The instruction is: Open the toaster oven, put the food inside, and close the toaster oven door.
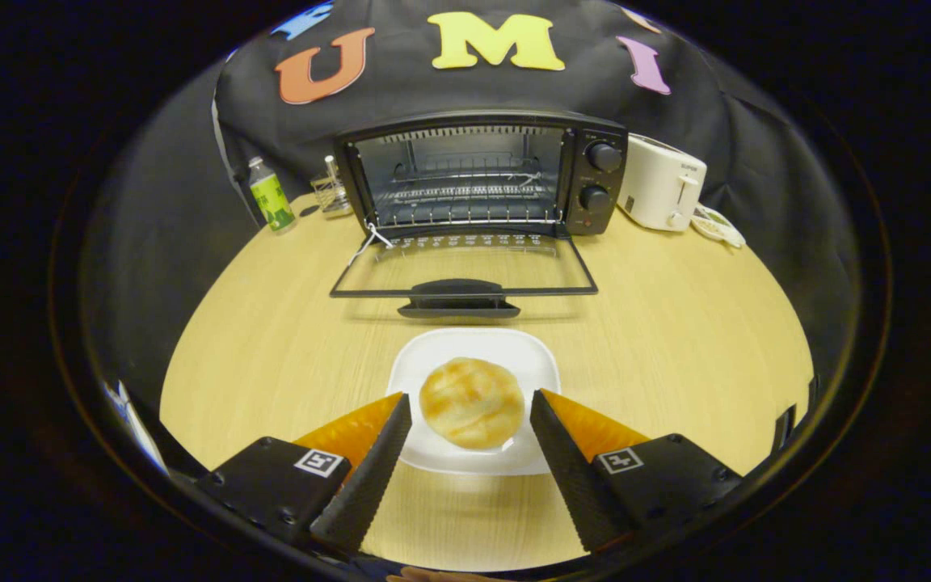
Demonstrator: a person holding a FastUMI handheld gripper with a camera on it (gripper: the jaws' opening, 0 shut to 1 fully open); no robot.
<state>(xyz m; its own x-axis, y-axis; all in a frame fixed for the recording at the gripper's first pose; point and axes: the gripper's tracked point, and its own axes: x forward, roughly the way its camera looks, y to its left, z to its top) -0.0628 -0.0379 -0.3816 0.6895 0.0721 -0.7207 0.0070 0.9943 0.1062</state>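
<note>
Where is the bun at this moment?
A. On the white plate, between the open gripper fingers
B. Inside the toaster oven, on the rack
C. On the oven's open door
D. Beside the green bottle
A: the bun lies on the white plate, flanked by the open gripper with gaps on both sides.

We are finding almost nothing readable. Beyond the tongs (pixel 470 404), which are standing apart, the white toaster (pixel 661 192) is bearing a small grey brand word, too small to read. The toaster oven (pixel 482 174) is showing tiny print by its knobs (pixel 601 156), and the bottle (pixel 271 196) a green label, both illegible.
</note>
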